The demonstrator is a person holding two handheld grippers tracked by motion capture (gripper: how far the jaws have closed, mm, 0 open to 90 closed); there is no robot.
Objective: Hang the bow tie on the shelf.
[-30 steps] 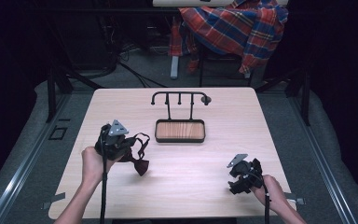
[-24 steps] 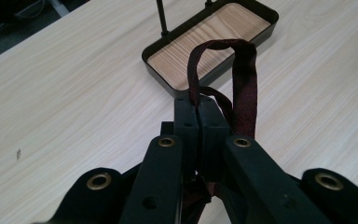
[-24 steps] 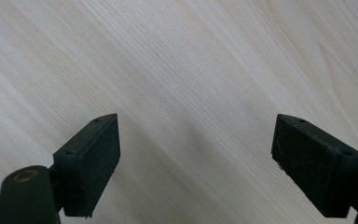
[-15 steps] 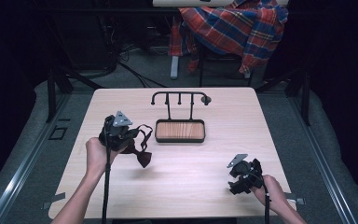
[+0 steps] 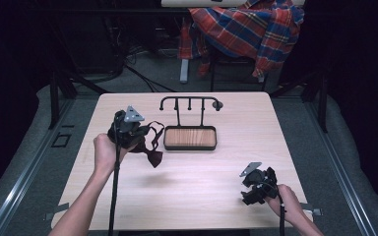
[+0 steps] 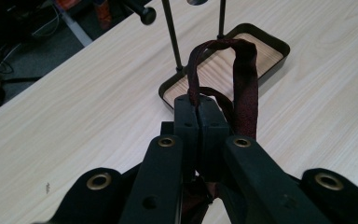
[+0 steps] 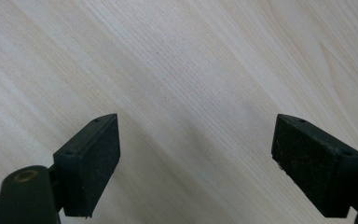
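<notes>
Left claw (image 6: 198, 105) is clamping a dark red strap (image 6: 244, 79), dangling it beside the tray (image 5: 190, 138); right claw (image 7: 209, 163) is gaping over the worktop (image 5: 216, 182)

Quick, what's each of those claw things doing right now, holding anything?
Left gripper: shut on the dark red strap, which hangs above the table.
Right gripper: open, holding nothing.

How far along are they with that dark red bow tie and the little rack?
Picked up: the left tongs are shut on the dark red bow tie's strap, lifted beside the black hook rack with wooden tray. Hanging it remains. The right tongs wait open.
</notes>
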